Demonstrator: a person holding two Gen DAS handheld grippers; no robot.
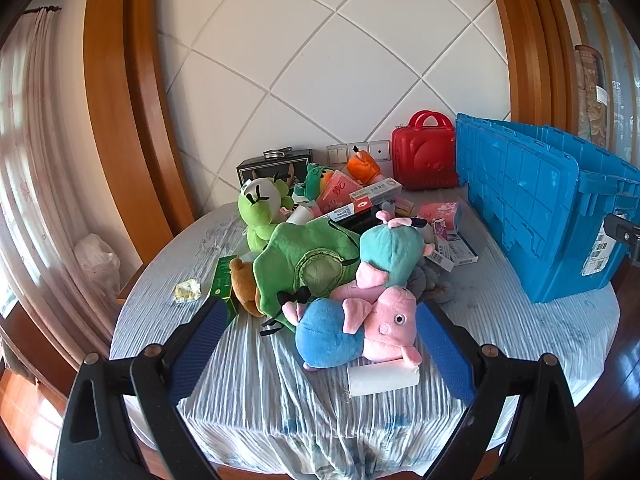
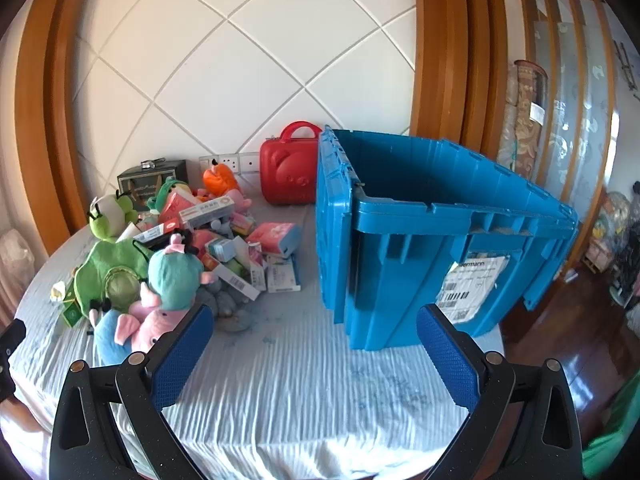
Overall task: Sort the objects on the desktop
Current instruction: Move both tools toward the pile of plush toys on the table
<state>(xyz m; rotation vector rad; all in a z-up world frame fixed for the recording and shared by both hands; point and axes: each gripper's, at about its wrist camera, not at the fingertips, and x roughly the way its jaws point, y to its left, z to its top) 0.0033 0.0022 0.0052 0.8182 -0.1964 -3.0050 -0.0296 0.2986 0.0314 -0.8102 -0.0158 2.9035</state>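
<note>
Both views are bright and sharp under daylight entering through the curtained window (image 1: 24, 152) — strong fisheye bending at the borders, dark vignetted corners, glare on the polished floor (image 2: 580, 364).

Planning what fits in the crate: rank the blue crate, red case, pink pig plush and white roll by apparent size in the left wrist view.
1. blue crate
2. red case and pink pig plush: look alike; the pig is nearer the camera, so unsure.
3. white roll
</note>
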